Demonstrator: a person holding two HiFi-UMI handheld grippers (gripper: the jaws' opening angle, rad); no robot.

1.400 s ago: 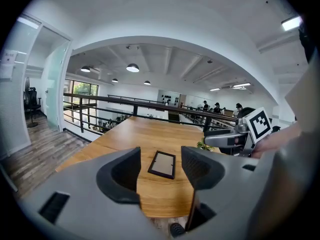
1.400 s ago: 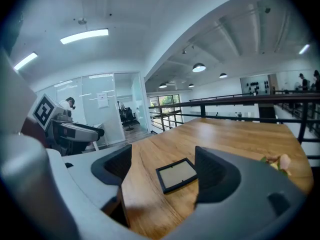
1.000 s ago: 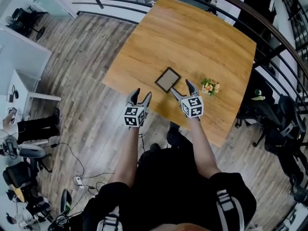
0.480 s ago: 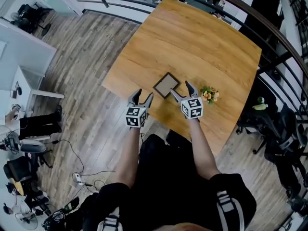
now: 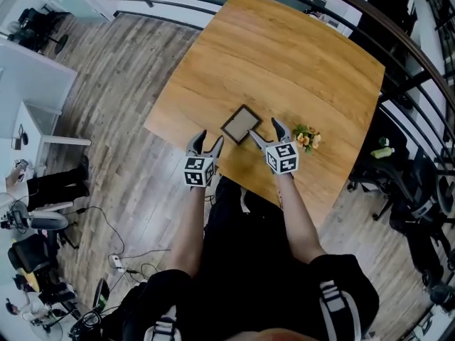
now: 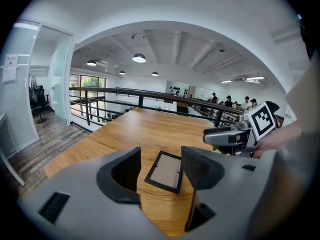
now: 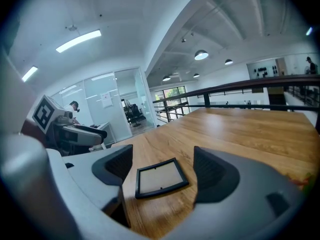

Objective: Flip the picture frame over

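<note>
A small black picture frame (image 5: 240, 124) lies flat on the wooden table (image 5: 284, 62) near its front edge, pale panel up. It also shows between the jaws in the left gripper view (image 6: 164, 171) and the right gripper view (image 7: 160, 178). My left gripper (image 5: 205, 143) hovers just short of the frame, to its left, jaws open and empty. My right gripper (image 5: 264, 133) is at the frame's right corner, a little short of it, also open with nothing in it. In the left gripper view the right gripper (image 6: 225, 135) stands to the right of the frame.
A small bunch of orange and green flowers (image 5: 307, 137) lies on the table right of the right gripper. A black railing (image 5: 398, 41) runs round the table's far and right sides. Office chairs (image 5: 409, 190) stand at the right, wood floor at the left.
Both grippers have edged forward toward the frame and a little down. The frame lies where it was, and both jaws remain open.
</note>
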